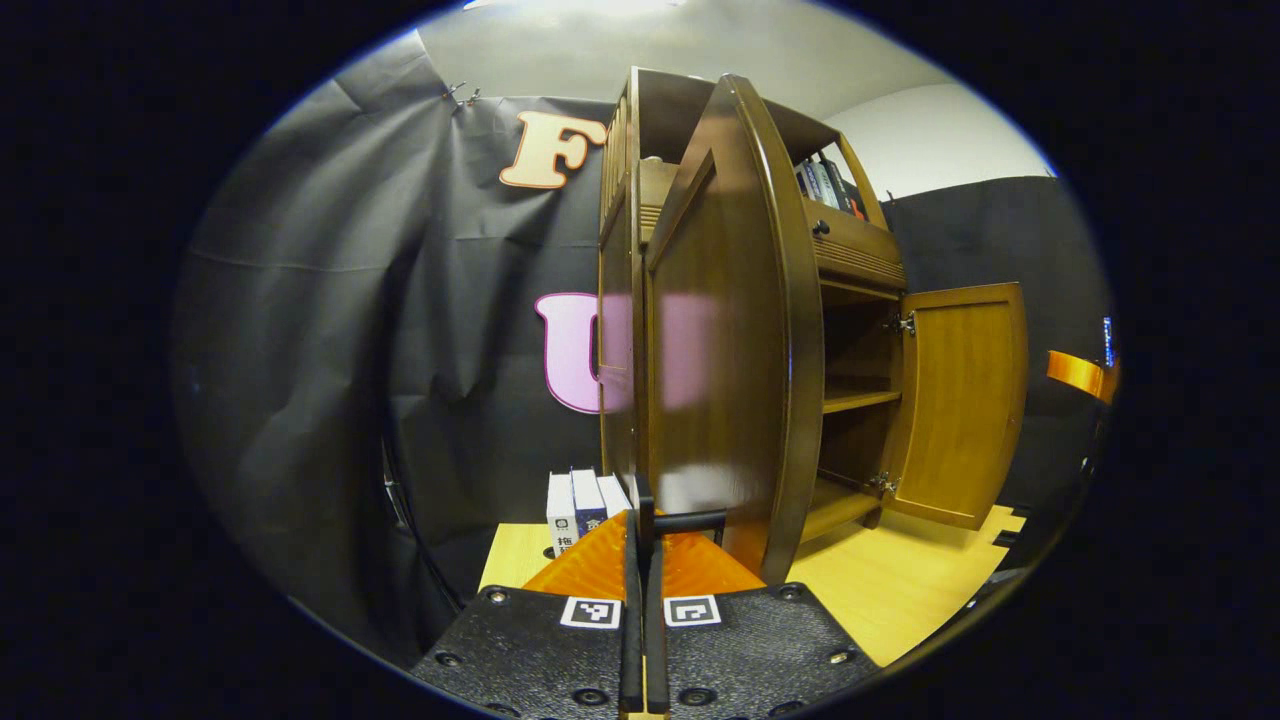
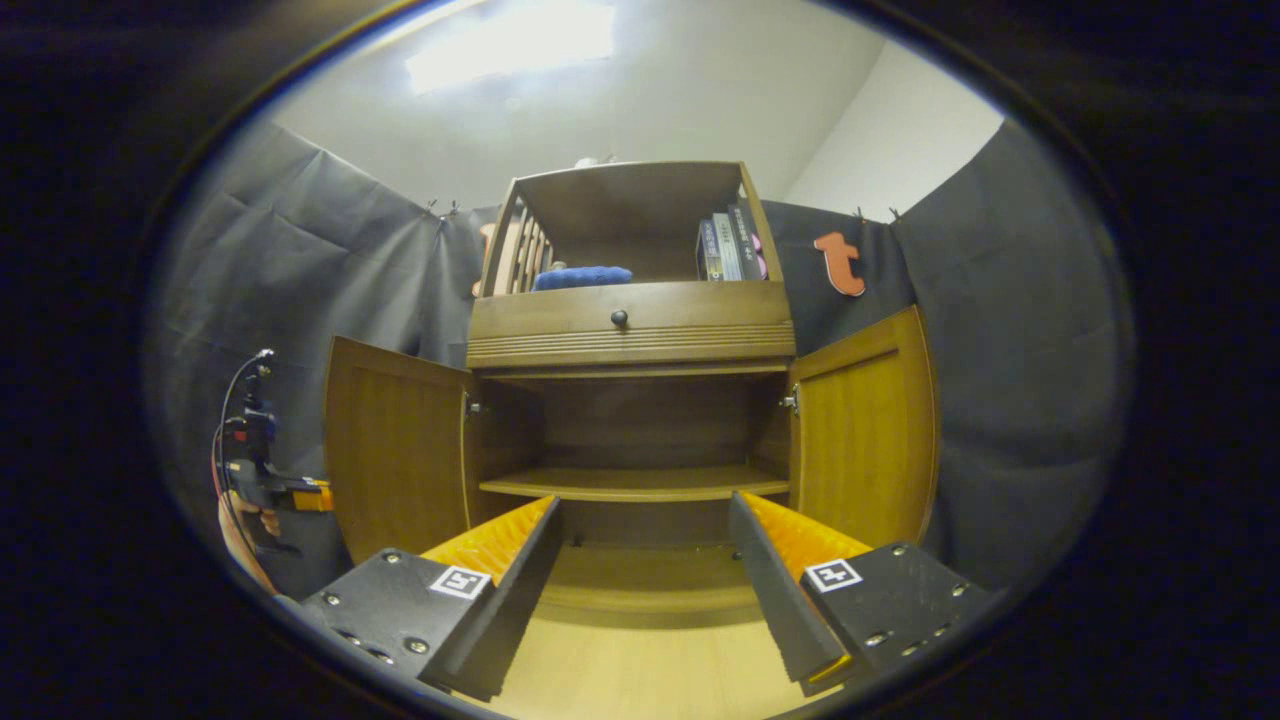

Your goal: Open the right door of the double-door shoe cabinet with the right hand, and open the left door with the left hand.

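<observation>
The brown wooden shoe cabinet (image 2: 630,340) stands with both lower doors swung out. In the right gripper view the left door (image 2: 395,460) and the right door (image 2: 865,440) flank bare shelves. My right gripper (image 2: 645,510) is open in front of the lower shelf, touching nothing. In the left gripper view the left door (image 1: 720,350) is close and nearly edge-on, and the right door (image 1: 960,400) stands open farther off. My left gripper (image 1: 640,510) is shut on the left door's dark bar handle (image 1: 690,520). The right gripper view also catches that gripper (image 2: 265,490) with a hand, beside the left door.
A drawer with a dark knob (image 2: 619,318) sits above the doors. The top shelf holds a blue cloth (image 2: 580,277) and books (image 2: 725,250). Small boxes (image 1: 580,505) stand on the light wooden floor (image 1: 900,580) left of the cabinet. Black cloth walls close in around it.
</observation>
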Available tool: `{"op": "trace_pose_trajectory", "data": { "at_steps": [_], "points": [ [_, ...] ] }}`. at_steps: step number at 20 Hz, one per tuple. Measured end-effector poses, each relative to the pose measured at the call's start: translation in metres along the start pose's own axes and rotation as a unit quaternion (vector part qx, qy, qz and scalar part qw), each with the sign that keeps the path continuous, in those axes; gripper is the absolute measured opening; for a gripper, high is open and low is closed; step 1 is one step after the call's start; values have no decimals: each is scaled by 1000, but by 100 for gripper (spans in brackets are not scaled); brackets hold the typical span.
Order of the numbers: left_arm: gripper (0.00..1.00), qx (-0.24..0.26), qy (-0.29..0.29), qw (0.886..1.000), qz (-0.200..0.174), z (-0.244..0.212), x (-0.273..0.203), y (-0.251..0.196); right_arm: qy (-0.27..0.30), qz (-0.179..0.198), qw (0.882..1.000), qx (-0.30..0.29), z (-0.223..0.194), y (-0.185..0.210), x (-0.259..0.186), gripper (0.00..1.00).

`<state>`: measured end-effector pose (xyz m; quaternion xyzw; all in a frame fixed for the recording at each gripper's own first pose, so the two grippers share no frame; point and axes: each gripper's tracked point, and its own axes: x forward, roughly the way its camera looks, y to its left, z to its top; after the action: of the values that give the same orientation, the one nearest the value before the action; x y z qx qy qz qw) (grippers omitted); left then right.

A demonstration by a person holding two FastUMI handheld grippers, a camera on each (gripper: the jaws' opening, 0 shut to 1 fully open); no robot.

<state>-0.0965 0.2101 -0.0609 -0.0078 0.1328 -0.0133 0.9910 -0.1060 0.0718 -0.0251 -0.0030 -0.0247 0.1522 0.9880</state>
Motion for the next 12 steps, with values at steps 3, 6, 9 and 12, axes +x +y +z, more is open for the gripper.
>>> {"op": "trace_pose_trajectory", "data": {
  "at_steps": [3, 6, 9, 12],
  "points": [
    [2, 3, -7, 1000, -9, -1, -2, -6, 6, 0, 1000, 9, -1, -1, -1, 98],
    [8, 32, -13, 999, 5, 0, -10, -4, 9, -9, 1000, 12, -3, -2, 1, 98],
    [17, 39, -20, 999, 15, 3, -21, -6, 17, -15, 1000, 18, -6, -4, 2, 98],
    [17, 32, -22, 999, 38, 3, -29, 2, 23, -19, 999, 19, -9, -7, 2, 98]
  ]
}}
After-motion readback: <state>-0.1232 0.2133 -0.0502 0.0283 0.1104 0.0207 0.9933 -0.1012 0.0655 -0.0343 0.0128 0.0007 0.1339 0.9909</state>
